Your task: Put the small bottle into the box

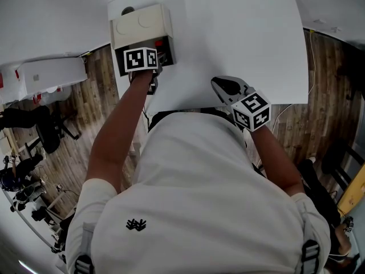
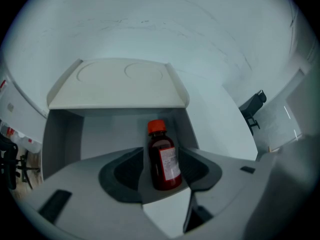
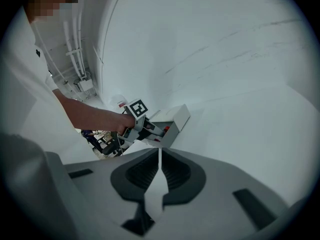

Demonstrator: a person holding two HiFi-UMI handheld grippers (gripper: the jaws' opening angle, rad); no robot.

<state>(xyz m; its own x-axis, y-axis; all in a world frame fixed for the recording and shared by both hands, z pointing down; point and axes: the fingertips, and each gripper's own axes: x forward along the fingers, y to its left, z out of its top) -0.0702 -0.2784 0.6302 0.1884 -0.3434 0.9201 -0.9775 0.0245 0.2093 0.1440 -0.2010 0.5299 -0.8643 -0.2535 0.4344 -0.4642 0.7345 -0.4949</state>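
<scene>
Upright, small bottle point(image 2: 164, 160) — dark red, orange cap, white label

Head view: looks steeply down from above the person point(image 1: 199, 198) onto the white table point(image 1: 239, 33). Left gripper view: faces along the jaws, past the small bottle point(image 2: 163, 159), into the open box point(image 2: 117, 86) at close range. Right gripper view: sits low, well back, facing that box and the left gripper point(image 3: 161, 130) side-on; shares both with the head view.
</scene>
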